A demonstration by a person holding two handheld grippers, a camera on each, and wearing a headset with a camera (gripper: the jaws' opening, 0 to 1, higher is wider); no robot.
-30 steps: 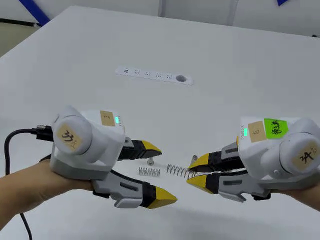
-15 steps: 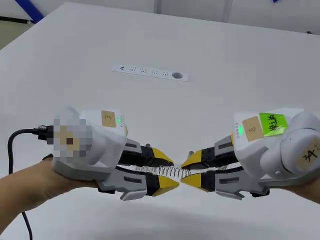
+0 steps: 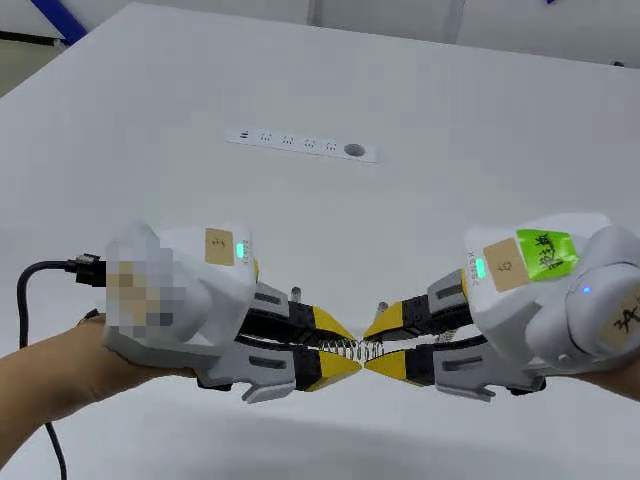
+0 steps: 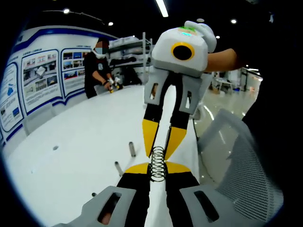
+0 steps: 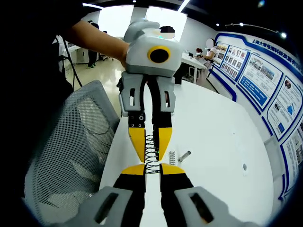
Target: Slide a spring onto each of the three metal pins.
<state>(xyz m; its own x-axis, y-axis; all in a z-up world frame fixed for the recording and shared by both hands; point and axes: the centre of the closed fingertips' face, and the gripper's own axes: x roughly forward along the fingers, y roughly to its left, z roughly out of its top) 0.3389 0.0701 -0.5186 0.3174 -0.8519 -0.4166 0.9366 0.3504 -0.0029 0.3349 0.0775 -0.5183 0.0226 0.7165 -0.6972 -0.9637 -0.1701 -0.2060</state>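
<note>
Spring [image 3: 350, 348]: slim silvery open-wound wire coil

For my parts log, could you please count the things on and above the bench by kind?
hand-held gripper: 2
spring: 2, one held, one lying
metal pin: 2 clearly seen
power strip: 1
total: 7

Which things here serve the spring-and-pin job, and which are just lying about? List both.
Job: held spring, spare spring, metal pins, left tool, right tool.
Lying about: power strip, mesh chair.
</note>
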